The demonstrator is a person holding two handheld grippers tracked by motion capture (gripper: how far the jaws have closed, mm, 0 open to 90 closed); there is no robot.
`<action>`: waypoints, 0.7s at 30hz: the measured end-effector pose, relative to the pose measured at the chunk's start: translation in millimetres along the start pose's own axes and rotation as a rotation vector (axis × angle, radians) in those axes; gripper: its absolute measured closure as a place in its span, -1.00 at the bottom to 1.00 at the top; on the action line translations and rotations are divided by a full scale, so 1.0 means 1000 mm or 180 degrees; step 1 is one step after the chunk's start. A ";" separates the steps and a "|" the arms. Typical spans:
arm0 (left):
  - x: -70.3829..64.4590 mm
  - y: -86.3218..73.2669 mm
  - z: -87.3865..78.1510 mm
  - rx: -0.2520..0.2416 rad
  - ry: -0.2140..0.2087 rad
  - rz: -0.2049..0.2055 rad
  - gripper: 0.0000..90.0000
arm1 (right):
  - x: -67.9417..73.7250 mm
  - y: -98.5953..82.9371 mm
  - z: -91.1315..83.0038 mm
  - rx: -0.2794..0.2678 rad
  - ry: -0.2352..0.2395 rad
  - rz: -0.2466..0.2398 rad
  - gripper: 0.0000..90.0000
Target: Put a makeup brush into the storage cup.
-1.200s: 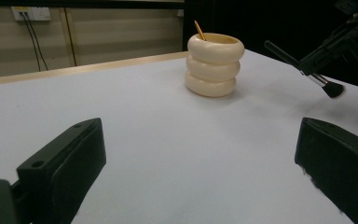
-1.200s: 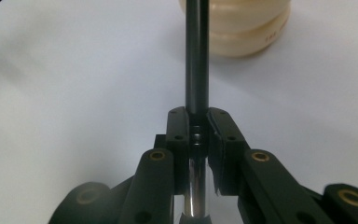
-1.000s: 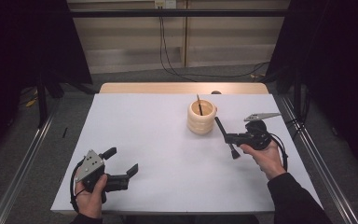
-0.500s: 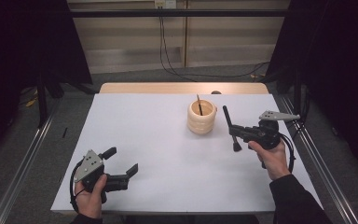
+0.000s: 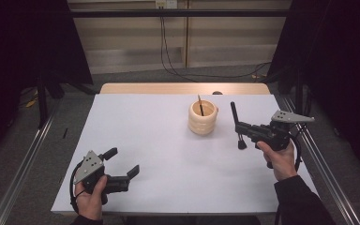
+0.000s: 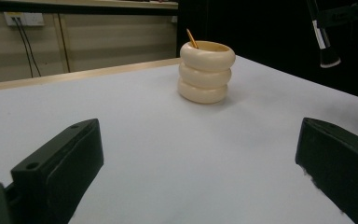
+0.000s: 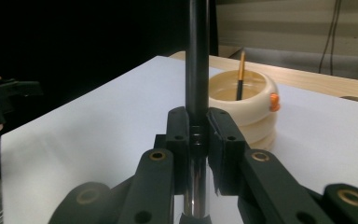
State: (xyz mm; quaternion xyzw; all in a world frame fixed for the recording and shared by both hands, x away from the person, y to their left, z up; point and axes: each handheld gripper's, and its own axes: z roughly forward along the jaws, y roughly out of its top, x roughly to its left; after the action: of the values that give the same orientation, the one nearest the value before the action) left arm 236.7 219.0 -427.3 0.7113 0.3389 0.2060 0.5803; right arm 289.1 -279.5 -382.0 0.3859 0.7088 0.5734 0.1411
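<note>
Right claw (image 5: 238, 125) clamps the brush (image 5: 236, 125) beside the holder (image 5: 202, 118)

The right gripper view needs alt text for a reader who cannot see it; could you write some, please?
The right gripper clamps a black brush handle upright before a cream ringed holder on the white table.

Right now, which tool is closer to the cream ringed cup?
The right tool, holding a black brush just right of the cream ringed cup. The left tool sits far off, near the table's front-left corner.
</note>
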 end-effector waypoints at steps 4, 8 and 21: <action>-0.001 0.000 0.001 -0.0022 -0.0034 -0.0018 -0.98 | 0.010 0.002 0.002 0.0021 0.0086 -0.0089 0.76; -0.002 0.000 0.001 0.0002 -0.0014 0.0004 -0.98 | 0.015 0.002 0.003 0.0032 0.0144 -0.0112 0.76; -0.009 0.003 0.003 -0.0035 -0.0062 0.0057 -0.97 | 0.034 0.001 0.016 0.0197 0.0370 -0.0233 0.76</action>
State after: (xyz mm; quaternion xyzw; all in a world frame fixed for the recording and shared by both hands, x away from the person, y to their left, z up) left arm 233.2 209.6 -424.3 0.7131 0.3257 0.2061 0.5856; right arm 277.7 -244.1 -377.7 0.3299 0.7469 0.5671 0.1086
